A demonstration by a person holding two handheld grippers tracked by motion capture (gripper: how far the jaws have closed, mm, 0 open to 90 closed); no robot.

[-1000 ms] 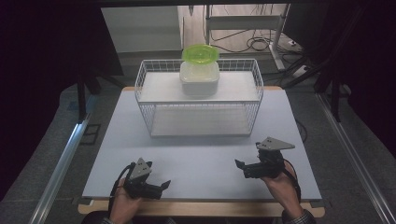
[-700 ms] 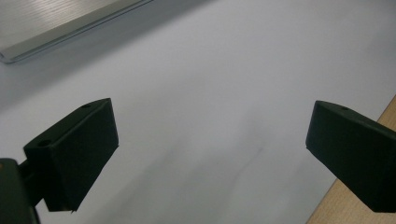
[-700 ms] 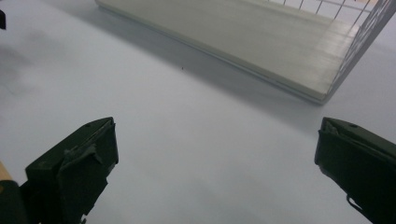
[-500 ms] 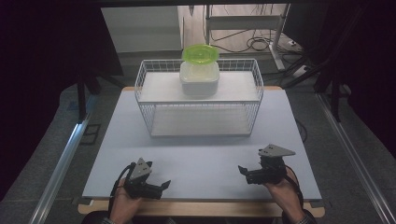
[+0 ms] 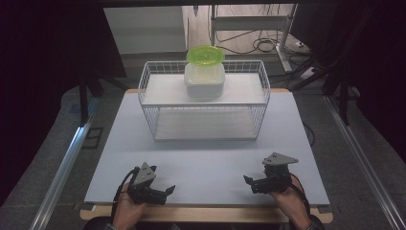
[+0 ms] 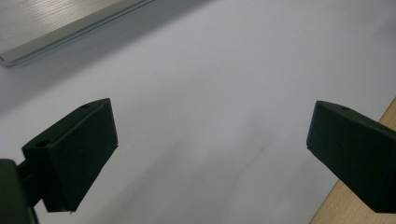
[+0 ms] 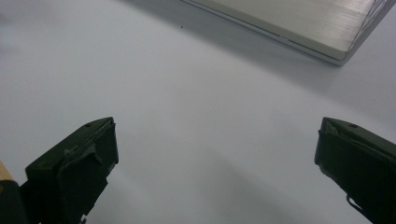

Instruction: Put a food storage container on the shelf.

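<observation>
A white wire basket [image 5: 148, 103] stands at the far middle of the table, with a white container [image 5: 204, 80] inside its back half. A green lid [image 5: 205, 55] lies tilted on top of the container. My left gripper [image 5: 168, 190] rests near the front left edge of the table, open, nothing between its jaws [image 6: 210, 154]. My right gripper [image 5: 247, 181] sits low near the front right edge, also open and empty [image 7: 215, 163]. Both are far from the basket.
The pale grey table top [image 5: 206, 158] has a wooden front edge [image 5: 206, 214]. The basket's metal base [image 7: 299, 23] shows at the top of the right gripper view. Metal rails [image 5: 62, 167] run along both sides of the table.
My right gripper has dropped lower and come back toward the front edge of the table. The left gripper has stayed put.
</observation>
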